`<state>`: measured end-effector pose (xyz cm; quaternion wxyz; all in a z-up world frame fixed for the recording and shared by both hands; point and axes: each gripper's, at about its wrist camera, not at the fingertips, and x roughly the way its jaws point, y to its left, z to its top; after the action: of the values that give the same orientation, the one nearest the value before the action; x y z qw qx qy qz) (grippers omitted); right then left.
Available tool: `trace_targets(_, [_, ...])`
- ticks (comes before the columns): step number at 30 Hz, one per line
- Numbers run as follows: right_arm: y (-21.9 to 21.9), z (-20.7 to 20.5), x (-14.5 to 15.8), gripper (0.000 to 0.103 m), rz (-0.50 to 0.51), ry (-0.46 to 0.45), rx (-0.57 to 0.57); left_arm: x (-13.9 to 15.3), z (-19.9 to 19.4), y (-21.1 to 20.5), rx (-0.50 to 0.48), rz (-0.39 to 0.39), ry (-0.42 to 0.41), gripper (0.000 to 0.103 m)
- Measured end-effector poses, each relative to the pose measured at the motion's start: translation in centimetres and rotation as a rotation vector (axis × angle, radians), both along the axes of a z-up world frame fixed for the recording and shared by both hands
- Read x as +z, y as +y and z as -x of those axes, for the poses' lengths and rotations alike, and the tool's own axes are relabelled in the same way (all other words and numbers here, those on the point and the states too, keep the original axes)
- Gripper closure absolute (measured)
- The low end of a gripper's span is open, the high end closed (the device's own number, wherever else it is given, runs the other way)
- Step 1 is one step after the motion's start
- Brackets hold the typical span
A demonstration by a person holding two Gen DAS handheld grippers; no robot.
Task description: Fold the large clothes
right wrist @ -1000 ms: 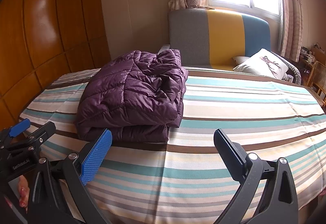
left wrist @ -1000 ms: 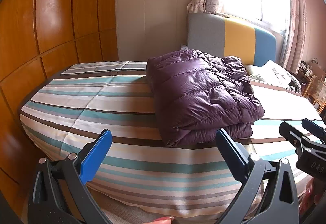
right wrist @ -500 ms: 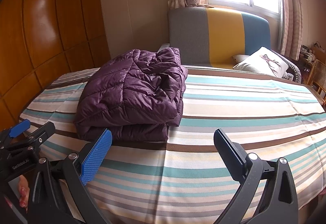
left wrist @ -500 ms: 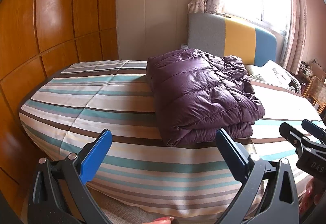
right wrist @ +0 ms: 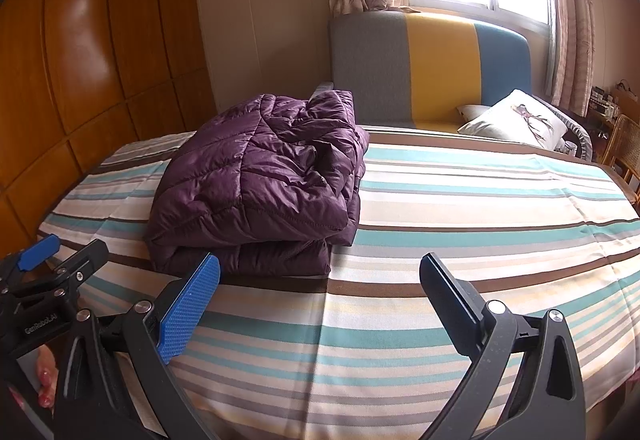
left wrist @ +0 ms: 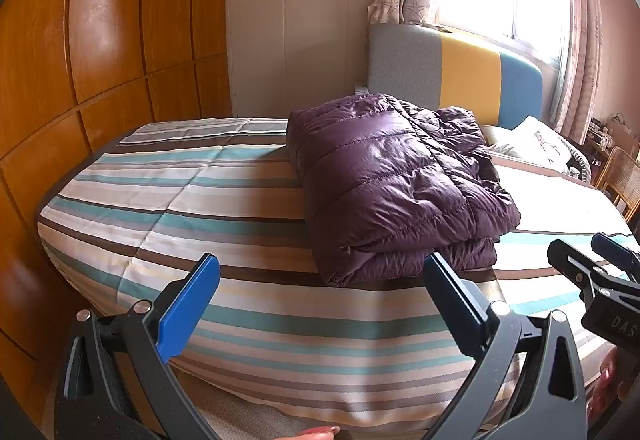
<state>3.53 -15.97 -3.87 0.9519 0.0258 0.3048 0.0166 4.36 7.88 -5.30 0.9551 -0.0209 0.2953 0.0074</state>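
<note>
Almost nothing has moved; your views only shifted a tiny bit. In the left view, your left tongs [left wrist: 320, 296] stand wide open and hold nothing, and the purple jacket [left wrist: 396, 183] lies folded on the striped bed [left wrist: 200, 199]. In the right view, your right tongs [right wrist: 320, 296] are wide open and empty too. The jacket [right wrist: 260, 183] looks neatly stacked, so I think the folding is done.

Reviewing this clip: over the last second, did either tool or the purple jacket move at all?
Nothing visibly changed. The folded purple quilted puffer jacket lies in the same spot on the striped bedspread, and the left tool and right tool stay open and empty, hovering at the bed's near edge, short of the jacket.
</note>
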Motion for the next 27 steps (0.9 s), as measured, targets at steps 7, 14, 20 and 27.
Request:
trace_targets(7, [0.01,-0.05,-0.04,0.003,-0.001,0.002,0.001,0.0,-0.07,0.0,0.001,0.004,0.002,0.002])
trace_targets(14, [0.06,-0.05,-0.09,0.003,-0.004,0.004,0.001,-0.09,0.03,-0.06,-0.003,0.011,0.007,0.002])
trace_targets(20, [0.13,-0.07,-0.09,0.003,-0.004,0.006,0.001,-0.24,0.04,-0.04,0.001,0.014,0.013,0.002])
trace_targets(27, [0.15,-0.11,-0.15,0.003,-0.005,0.011,0.002,-0.29,0.09,0.0,0.0,0.029,0.019,0.002])
